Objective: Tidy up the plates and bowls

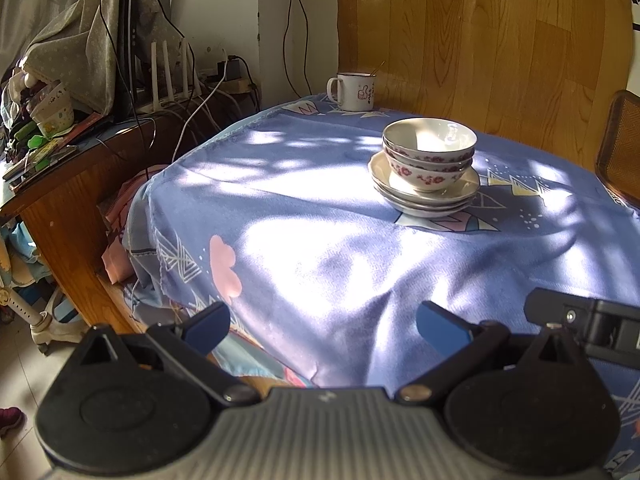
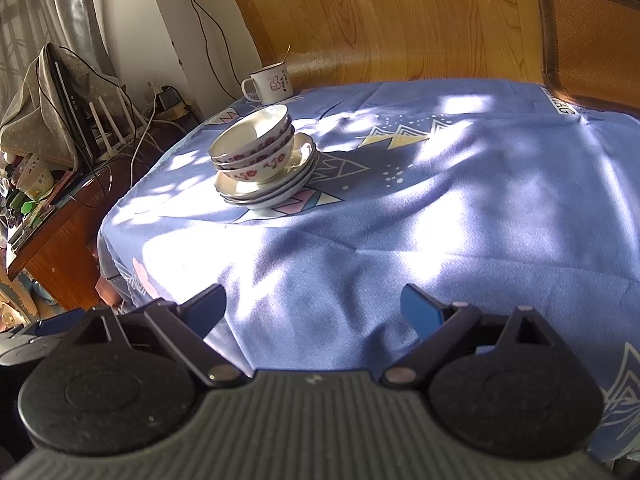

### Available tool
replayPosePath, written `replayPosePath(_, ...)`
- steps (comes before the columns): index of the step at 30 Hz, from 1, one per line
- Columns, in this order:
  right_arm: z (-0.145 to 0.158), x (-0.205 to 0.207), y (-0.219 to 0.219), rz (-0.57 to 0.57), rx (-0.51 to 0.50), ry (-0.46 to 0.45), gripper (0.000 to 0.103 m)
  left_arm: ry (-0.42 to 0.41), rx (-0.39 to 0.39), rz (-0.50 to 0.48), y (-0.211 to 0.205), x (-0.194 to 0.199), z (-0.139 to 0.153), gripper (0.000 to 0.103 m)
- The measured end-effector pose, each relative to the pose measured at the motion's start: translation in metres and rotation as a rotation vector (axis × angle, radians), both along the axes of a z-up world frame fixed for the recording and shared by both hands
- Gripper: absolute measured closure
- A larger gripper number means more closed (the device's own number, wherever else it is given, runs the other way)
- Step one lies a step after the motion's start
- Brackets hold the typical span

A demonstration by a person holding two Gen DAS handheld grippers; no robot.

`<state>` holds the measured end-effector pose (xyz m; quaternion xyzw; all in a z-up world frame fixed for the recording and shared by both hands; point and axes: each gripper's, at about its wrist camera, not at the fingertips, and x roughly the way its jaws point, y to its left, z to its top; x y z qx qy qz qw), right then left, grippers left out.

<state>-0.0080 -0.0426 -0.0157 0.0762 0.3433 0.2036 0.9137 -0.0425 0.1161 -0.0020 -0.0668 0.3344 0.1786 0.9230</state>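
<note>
Blue cloth (image 1: pixel 320 216) printed with pale triangles covers the table, dappled with sunlight. At the left, a wooden side cabinet (image 1: pixel 60 208) carries clutter and cables. Farther right, at the table's back edge, stands a white mug (image 1: pixel 354 90) with what may be a spoon handle in it. Right of that, the bowls (image 1: pixel 429 148), apparently three, sit nested on a stack of plates (image 1: pixel 424 194). The left gripper (image 1: pixel 322 326) and right gripper (image 2: pixel 312 310) hover near the front edge, both spread wide and holding nothing.
</note>
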Motion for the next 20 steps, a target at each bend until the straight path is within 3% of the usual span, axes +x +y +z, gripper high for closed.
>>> replayPosePath(20, 0.0008, 0.0001, -0.0021, -0.002, 0.005, -0.002, 0.007, -0.004, 0.015, -0.012, -0.0031, 0.0001, 0.0003, 0.000)
